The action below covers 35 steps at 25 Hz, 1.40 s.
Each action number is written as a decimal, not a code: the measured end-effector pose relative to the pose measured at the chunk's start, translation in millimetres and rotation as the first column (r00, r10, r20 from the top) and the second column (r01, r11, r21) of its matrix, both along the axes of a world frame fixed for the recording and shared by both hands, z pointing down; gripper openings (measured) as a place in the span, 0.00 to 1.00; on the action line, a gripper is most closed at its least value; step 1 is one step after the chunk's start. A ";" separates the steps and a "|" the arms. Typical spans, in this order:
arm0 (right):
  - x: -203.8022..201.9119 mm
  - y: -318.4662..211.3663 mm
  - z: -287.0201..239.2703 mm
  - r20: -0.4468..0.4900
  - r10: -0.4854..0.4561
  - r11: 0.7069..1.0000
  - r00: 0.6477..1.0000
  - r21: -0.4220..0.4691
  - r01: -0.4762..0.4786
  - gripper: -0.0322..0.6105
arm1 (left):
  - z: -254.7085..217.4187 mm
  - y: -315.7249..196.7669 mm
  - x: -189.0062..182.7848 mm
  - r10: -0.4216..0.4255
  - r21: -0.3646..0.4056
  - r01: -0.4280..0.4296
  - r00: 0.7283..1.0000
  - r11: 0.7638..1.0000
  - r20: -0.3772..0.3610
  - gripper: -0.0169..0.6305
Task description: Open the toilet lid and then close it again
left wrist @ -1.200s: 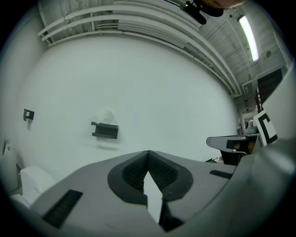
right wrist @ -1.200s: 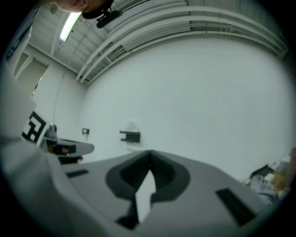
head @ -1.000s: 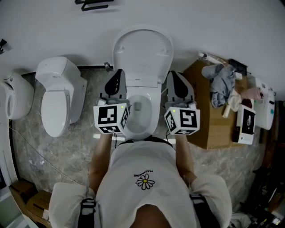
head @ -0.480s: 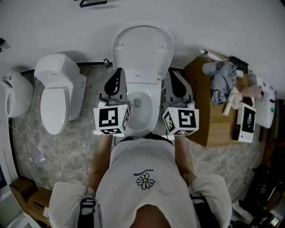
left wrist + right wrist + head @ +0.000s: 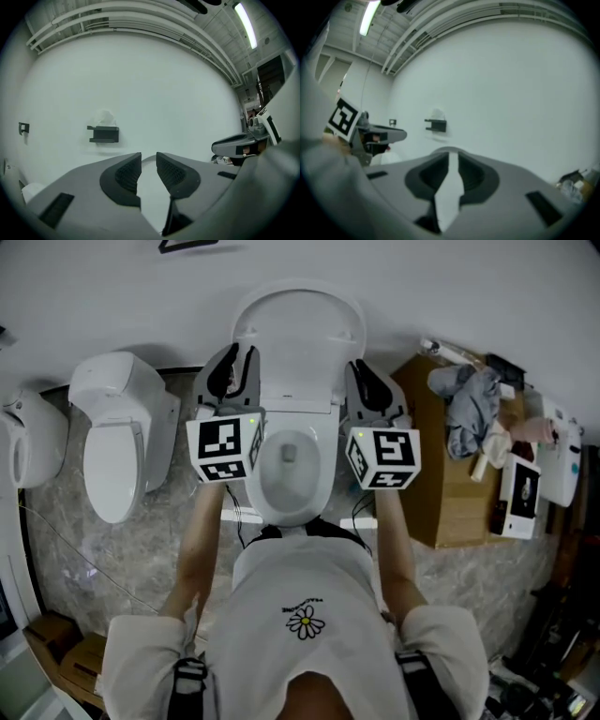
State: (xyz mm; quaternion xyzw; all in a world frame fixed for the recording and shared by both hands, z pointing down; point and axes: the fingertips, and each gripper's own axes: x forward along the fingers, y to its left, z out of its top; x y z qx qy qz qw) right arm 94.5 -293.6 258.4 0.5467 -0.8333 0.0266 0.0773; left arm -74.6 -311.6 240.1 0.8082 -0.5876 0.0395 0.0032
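Note:
The white toilet has its lid (image 5: 298,326) standing raised against the wall, with the bowl (image 5: 286,470) uncovered below it. My left gripper (image 5: 228,369) is just off the lid's left edge and my right gripper (image 5: 367,381) just off its right edge, both pointing level at the wall. In the left gripper view the left gripper (image 5: 148,157) is opening, with a clear gap and only white wall between the pads. In the right gripper view the right gripper (image 5: 452,157) is also opening, showing a narrow slit with nothing visibly gripped.
A second white toilet (image 5: 117,442) stands to the left, and another white fixture (image 5: 28,442) at the far left. A cardboard box (image 5: 441,493) with a grey cloth (image 5: 469,413) stands close on the right. A dark holder (image 5: 103,133) hangs on the wall ahead.
Both grippers have moved forward from beside the bowl to either side of the raised lid. The head view has shifted slightly with them.

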 end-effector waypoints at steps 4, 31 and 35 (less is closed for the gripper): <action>10.9 -56.6 13.9 -0.046 0.008 0.999 0.999 -0.031 -0.009 0.33 | 18.0 -55.3 5.0 0.045 -0.050 -0.041 0.996 0.998 0.076 0.32; 21.7 -188.1 87.2 -0.059 0.041 0.974 0.997 -0.221 -0.053 0.30 | 104.8 -170.2 11.9 0.091 -0.250 -0.062 0.990 0.966 0.110 0.44; 27.3 -169.3 85.8 -0.082 0.061 0.975 0.995 -0.207 -0.077 0.30 | 103.7 -151.0 16.6 0.109 -0.220 -0.090 0.991 0.971 0.074 0.44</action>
